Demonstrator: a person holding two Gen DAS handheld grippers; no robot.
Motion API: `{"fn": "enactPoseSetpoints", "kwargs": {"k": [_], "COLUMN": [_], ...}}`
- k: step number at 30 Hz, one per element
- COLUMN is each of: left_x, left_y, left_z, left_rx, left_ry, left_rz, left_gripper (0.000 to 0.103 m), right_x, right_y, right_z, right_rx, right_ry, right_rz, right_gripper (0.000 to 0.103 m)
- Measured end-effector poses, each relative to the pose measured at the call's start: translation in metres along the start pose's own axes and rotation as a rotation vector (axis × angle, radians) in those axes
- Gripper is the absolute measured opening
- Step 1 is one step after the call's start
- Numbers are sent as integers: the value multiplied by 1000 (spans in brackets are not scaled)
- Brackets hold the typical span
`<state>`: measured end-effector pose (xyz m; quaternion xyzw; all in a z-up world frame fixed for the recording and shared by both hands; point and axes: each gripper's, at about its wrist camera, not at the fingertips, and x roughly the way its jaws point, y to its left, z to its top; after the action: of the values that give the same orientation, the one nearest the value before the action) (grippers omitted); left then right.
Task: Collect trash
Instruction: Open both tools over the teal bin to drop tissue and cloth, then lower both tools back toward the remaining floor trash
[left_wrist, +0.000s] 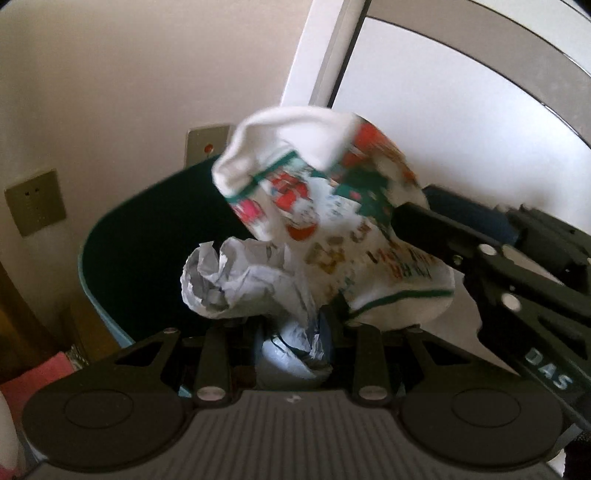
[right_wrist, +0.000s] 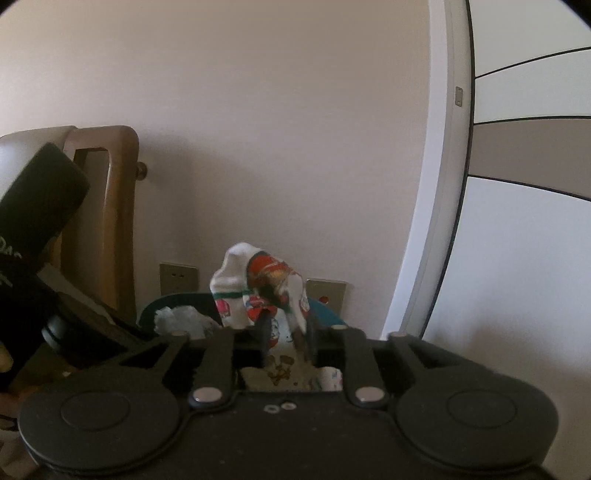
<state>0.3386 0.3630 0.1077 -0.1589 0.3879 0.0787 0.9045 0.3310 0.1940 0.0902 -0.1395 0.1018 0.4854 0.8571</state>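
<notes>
Left wrist view first: my left tool (left_wrist: 291, 325) has its jaws partway apart with a crumpled wad of pale paper (left_wrist: 236, 280) bunched between them; I can't tell whether the pads really press on it. It hangs right above the mouth of the teal trash bin (left_wrist: 110, 266), dark inside, which stands against the wall below two wall sockets (left_wrist: 35, 201). My right tool (left_wrist: 406, 221) comes in from the right, at a printed wrapper (left_wrist: 332, 206) (white with red, green and cartoon pictures, quite blurred) that sits over the bin's far side.

Right wrist view: my right tool (right_wrist: 287, 332) has its jaws partway open with the same wrapper (right_wrist: 258, 291) standing up between the fingers; a real grip or just loose, I can't tell. Behind it is the bin rim (right_wrist: 328, 310), the paper wad (right_wrist: 181, 319) to the left. A wooden chair (right_wrist: 118, 221) stands by the wall.
</notes>
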Motion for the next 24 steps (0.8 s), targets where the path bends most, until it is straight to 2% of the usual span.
{"fn": "enactPoseSetpoints", "kwargs": {"k": [1,2,3,5,17,24], "left_x": [0,4,5,-1,-44,-78], "left_y": [-1,0,1,-3,-33,-68], "left_z": [-1,3,8,8,3,-28], "left_rx": [-2,0,0,3,26,75], "left_ry": [7,5,-3,-36,-93,-101], "left_rz": [-6,-8,-3,15,-5,-30], "left_gripper": [36,46,62,76,77,77], "right_x": [-3,-7,-11,-19,-89,-153], "right_y": [0,-1,-1,-2,-10,-9], "right_z": [1,2,3,6,9,-5], "right_rx": [5,11,15,22,51,62], "right_ry": [-7,-15,-19,-28,-17,9], "right_rz": [3,3,5,0,-50,-111], "right_gripper": [44,45,46,46,55,60]}}
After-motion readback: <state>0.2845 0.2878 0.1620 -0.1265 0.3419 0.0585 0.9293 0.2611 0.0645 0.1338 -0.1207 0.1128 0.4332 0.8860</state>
